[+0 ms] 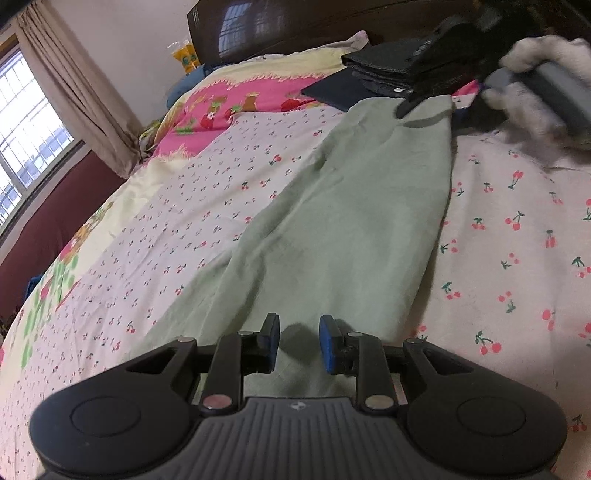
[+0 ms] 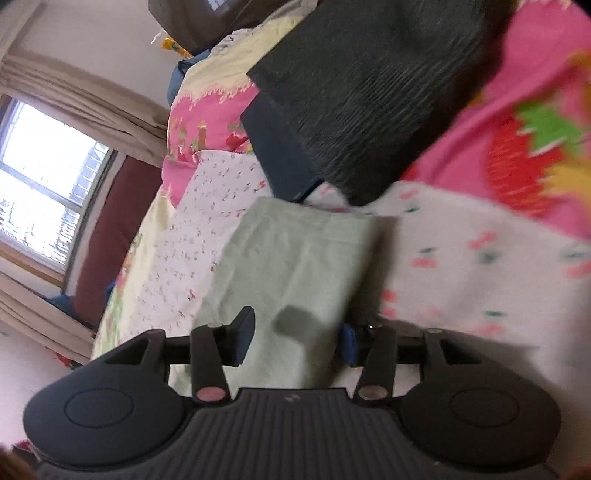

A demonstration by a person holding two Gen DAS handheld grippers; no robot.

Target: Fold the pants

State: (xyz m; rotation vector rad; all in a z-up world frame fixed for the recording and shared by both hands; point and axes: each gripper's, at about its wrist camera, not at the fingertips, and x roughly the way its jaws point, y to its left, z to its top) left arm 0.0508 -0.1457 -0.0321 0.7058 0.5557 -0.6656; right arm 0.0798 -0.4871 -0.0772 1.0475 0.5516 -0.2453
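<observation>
Lying stretched out on the bed [image 1: 517, 229], the pale green pants [image 1: 332, 206] form one long narrow strip. In the left wrist view their long axis runs from just under the left gripper [image 1: 299, 343] away toward the dark headboard [image 1: 295, 26], leaning a little to the right as it goes. The far end finishes in a straight edge just short of a stack of folded dark clothes [image 1: 384, 70].

The left gripper's jaws stand apart over the near end of the fabric, the blue pads not pressing anything. The right gripper [image 2: 295, 332] is over the far end of the same strip; its jaws are released too, cloth showing in the gap with no pinch on it. From the left wrist view that gripper appears as a dark blurred shape held by a white-gloved hand [image 1: 535, 77] at the pants' far edge.

Counted: one pair of green pants, two grippers, one stack of dark folded clothes with at least two layers showing, one cherry-print sheet covering the bed, and one window [image 1: 26, 147] with a curtain [image 1: 77, 92] beside it.
</observation>
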